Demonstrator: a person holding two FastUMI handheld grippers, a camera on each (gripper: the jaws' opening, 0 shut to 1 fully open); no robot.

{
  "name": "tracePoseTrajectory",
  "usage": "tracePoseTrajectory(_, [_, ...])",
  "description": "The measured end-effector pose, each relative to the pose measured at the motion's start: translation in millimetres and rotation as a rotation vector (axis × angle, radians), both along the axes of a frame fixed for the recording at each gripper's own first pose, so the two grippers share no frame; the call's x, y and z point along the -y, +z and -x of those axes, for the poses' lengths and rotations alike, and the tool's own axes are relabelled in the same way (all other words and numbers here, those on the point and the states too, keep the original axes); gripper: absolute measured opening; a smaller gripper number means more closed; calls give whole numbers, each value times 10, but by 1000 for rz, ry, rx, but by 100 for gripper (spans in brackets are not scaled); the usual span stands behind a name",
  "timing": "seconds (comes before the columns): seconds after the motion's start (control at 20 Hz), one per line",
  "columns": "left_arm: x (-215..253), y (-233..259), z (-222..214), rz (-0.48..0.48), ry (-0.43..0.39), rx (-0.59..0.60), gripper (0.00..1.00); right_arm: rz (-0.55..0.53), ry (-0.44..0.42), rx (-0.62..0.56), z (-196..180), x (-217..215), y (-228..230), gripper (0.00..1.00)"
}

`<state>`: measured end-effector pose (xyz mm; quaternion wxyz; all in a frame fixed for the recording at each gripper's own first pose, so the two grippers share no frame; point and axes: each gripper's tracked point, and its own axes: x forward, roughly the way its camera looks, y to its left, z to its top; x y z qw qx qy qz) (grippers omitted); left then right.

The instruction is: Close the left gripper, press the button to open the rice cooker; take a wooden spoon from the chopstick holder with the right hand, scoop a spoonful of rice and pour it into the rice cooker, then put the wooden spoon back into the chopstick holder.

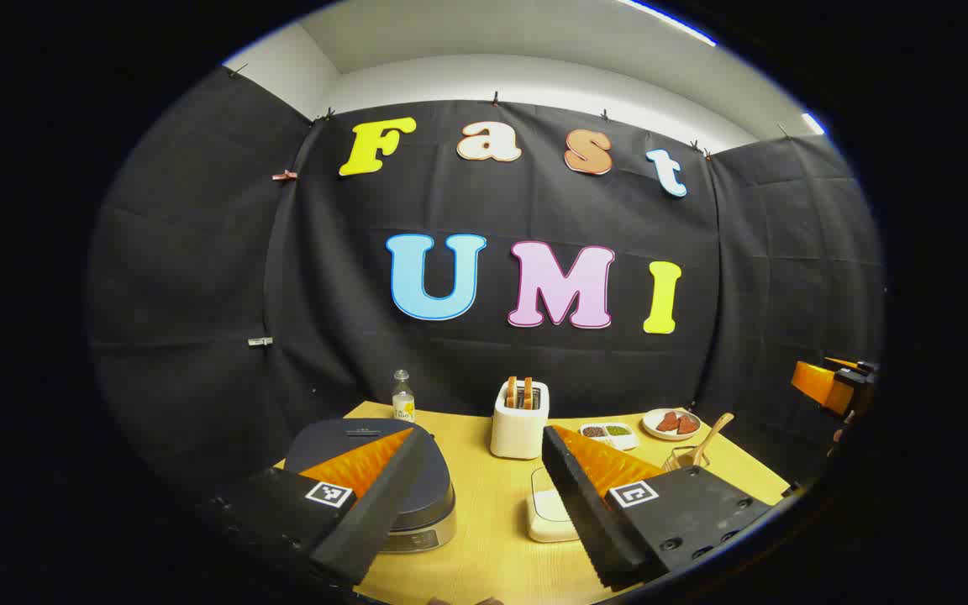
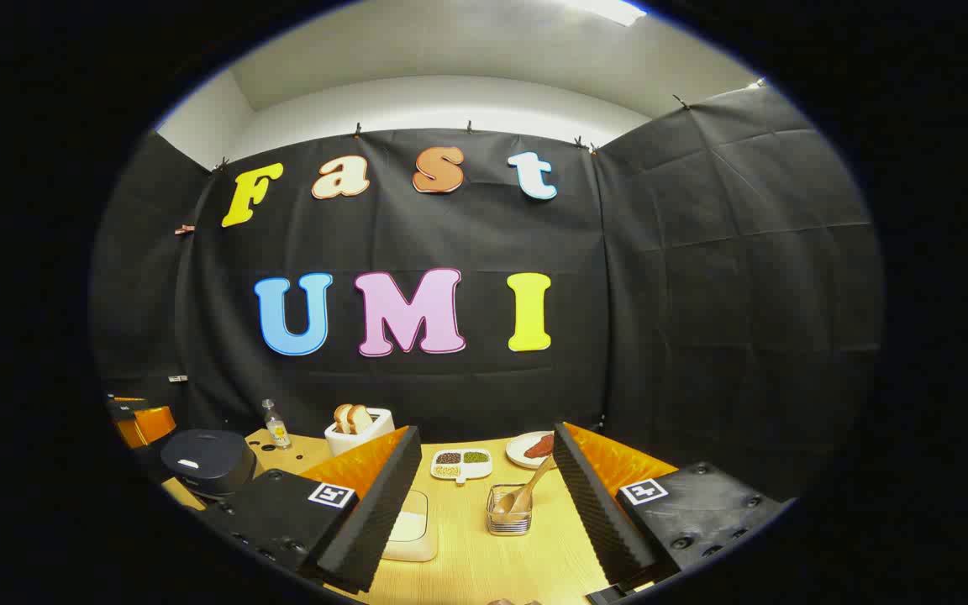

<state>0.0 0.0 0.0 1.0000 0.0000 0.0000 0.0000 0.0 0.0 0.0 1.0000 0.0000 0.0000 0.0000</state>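
The dark rice cooker (image 1: 341, 439) sits at the table's left with its lid down, partly behind one finger of my left gripper (image 1: 482, 439), which is open and empty above the table. It also shows as the rice cooker (image 2: 207, 462) at the left of the right gripper view. A wire chopstick holder (image 2: 509, 517) with the wooden spoon (image 2: 528, 494) leaning in it stands between the fingers of my open right gripper (image 2: 486, 437), a little ahead of them. A white rice container (image 2: 408, 525) lies to its left. In the left gripper view the holder (image 1: 684, 458) and spoon (image 1: 712, 435) are at the right.
On the yellow table (image 1: 484, 555) stand a white toaster (image 1: 520, 420) with bread, a small bottle (image 1: 402, 397), a divided dish (image 1: 610, 433) of grains and a plate (image 1: 671, 423) of red food. The black cloth wall closes the back and sides.
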Motion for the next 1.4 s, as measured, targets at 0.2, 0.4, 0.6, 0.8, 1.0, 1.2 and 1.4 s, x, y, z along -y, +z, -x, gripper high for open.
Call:
tracePoseTrajectory(0.2, [-79,-1,-16,-1,16,1,95,-32,9,-14,-50,-25,-14,98])
tracePoseTrajectory(0.4, [-208,-20,-46,-13,31,2,95,-22,22,-15,-63,-87,-31,98])
tracePoseTrajectory(0.6, [-301,-69,-76,-16,33,-4,95,-11,41,-31,-50,-168,-87,98])
tracePoseTrajectory(0.8, [-329,-138,-136,-6,26,-24,95,-6,37,-55,-2,-183,-176,98])
tracePoseTrajectory(1.0, [-345,-171,-173,8,25,-36,95,-6,42,-89,55,-232,-328,98])
tracePoseTrajectory(1.2, [-447,-190,-194,-35,51,-49,95,-11,54,-91,65,-296,-344,98])
tracePoseTrajectory(1.4, [-539,-267,-242,-29,41,-85,95,2,83,-104,52,-411,-406,98])
